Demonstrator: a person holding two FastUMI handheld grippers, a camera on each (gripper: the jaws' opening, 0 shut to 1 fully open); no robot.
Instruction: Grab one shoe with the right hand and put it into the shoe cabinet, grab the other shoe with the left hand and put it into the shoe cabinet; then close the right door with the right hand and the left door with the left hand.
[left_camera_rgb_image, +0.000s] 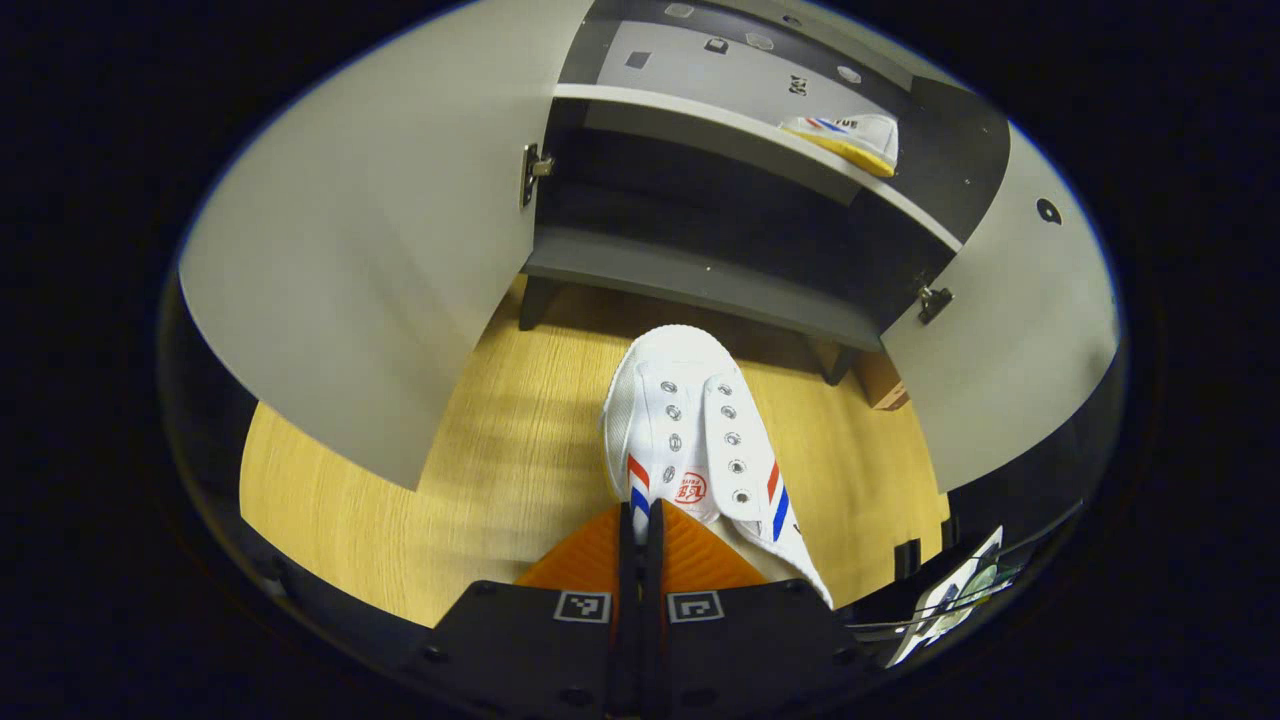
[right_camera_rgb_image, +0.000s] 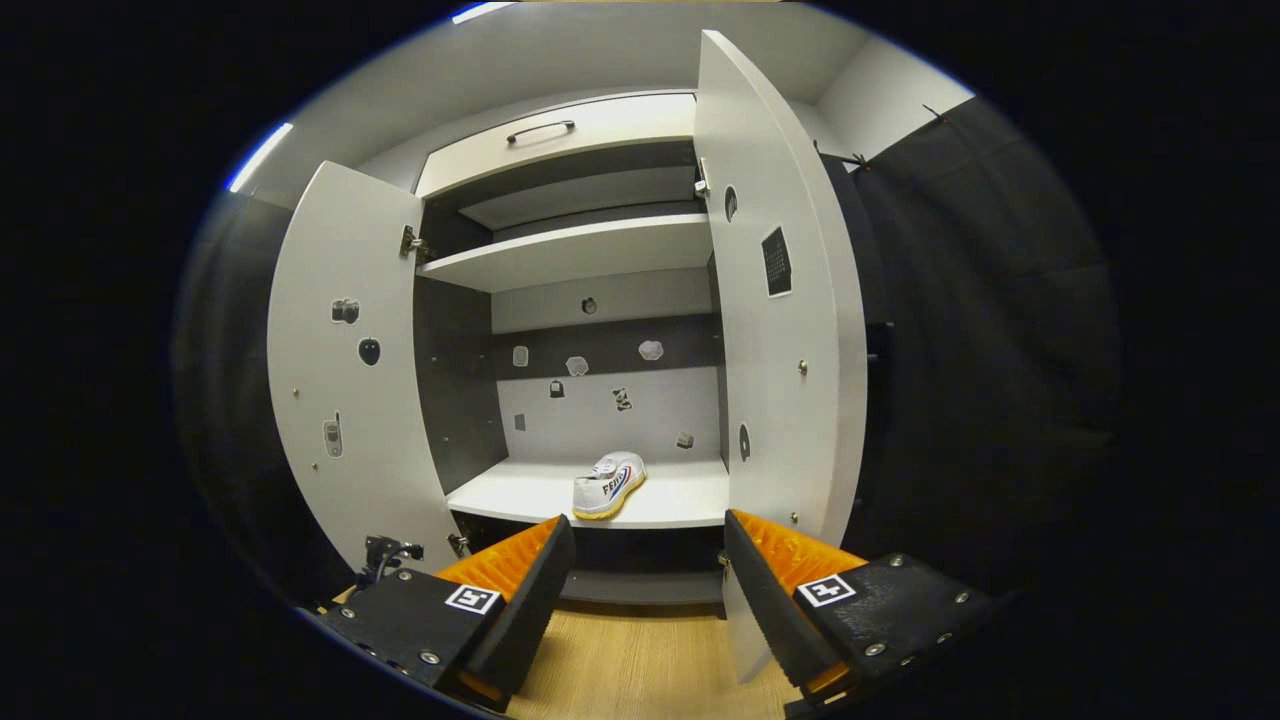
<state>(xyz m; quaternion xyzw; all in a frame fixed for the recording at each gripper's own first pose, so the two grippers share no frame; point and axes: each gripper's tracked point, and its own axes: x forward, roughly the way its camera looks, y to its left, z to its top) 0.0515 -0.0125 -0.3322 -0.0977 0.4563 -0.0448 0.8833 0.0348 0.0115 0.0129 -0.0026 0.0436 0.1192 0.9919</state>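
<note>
In the left gripper view, the left gripper (left_camera_rgb_image: 640, 520) has its jaws together, pinching the heel edge of a white shoe (left_camera_rgb_image: 690, 440) whose toe points at the cabinet (left_camera_rgb_image: 700, 285). Wood floor (left_camera_rgb_image: 480, 470) lies below, and both doors stand open. A second shoe (left_camera_rgb_image: 850, 138) sits on a shelf inside.

In the right gripper view, the right gripper (right_camera_rgb_image: 648, 575) has its jaws wide apart, holding nothing, facing the open cabinet (right_camera_rgb_image: 590, 250). The second shoe (right_camera_rgb_image: 608, 484) rests on the lower shelf (right_camera_rgb_image: 680, 500), between the left door (right_camera_rgb_image: 350, 370) and right door (right_camera_rgb_image: 775, 340).

Both doors (right_camera_rgb_image: 345, 370) stand wide; shelf (right_camera_rgb_image: 520, 490) free beside 1 shoe (right_camera_rgb_image: 608, 483) (right half).
</note>
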